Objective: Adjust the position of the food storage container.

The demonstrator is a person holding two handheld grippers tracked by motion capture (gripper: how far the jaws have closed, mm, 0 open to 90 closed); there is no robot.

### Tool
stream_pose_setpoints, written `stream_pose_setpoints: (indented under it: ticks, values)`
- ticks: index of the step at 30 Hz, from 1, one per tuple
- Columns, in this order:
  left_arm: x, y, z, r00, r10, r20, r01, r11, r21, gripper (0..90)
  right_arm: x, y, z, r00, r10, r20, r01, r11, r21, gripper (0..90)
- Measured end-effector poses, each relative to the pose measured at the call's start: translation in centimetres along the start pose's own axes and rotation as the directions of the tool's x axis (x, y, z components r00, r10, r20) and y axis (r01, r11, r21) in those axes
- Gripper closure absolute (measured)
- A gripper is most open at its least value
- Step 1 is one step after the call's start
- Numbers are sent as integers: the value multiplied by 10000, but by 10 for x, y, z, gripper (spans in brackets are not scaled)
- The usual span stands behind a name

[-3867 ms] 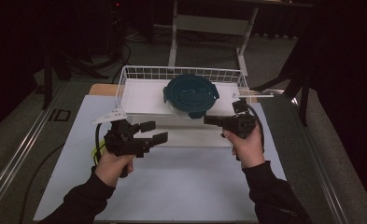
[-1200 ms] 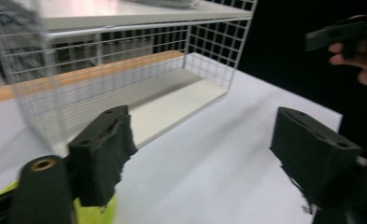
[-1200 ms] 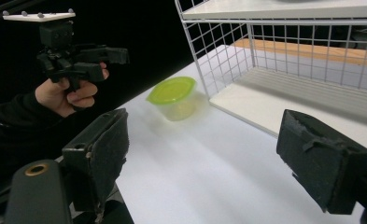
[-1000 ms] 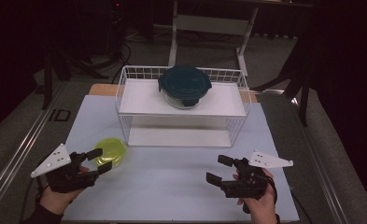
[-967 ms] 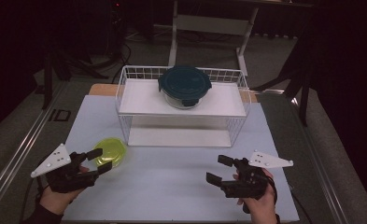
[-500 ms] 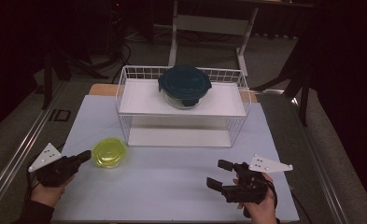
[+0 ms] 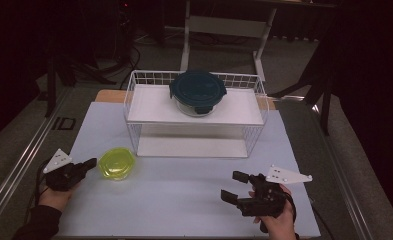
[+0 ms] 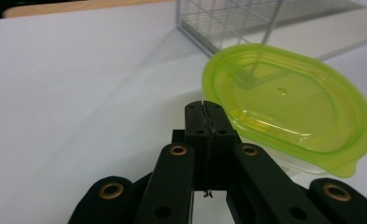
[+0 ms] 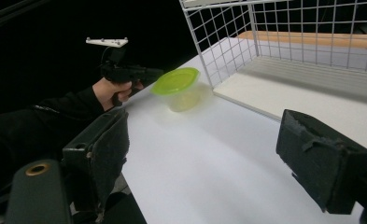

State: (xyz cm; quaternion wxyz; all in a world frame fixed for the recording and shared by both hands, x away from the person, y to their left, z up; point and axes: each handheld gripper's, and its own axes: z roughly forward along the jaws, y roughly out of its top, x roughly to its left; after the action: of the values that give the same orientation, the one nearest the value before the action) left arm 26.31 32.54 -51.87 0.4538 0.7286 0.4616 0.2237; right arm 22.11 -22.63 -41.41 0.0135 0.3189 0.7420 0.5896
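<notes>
White tabletop (image 7: pixel 184 200) | L gripper (image 7: pixel 90 163) jaws just shut, nothing between, tip beside yellow-green tub (image 7: pixel 116 163) near wire rack (image 7: pixel 134 107) | risk: closed tip nudges light tub, slides it off or tips it | R gripper (image 7: pixel 234 186) open, empty, well apart.

Small clear plastic container with yellow-green lid (image 7: pixel 116 164) on white tabletop (image 7: pixel 184 200), front-left of white wire rack (image 7: pixel 196 116). Round glass container with dark teal lid (image 7: pixel 198 92) on rack's upper shelf. Left gripper (image 7: pixel 86 165) just left of small container; right gripper (image 7: pixel 234 186) front-right, well apart.
</notes>
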Motion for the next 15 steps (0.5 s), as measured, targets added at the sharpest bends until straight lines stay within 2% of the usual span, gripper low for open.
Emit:
stream_pose_setpoints:
  ticks: [7, 15]
  values:
    - [-5, 0, -2, 9991, 260, 341, -267, 9994, 205, 894, -3, -1, -1, 9999, 112, 25, -112, 9999, 0, 166]
    - [-23, -2, -6, 9950, 598, 799, -629, 9973, 374, 894, -2, -1, 0, 9999, 110, 24, -110, 9999, 29, 167]
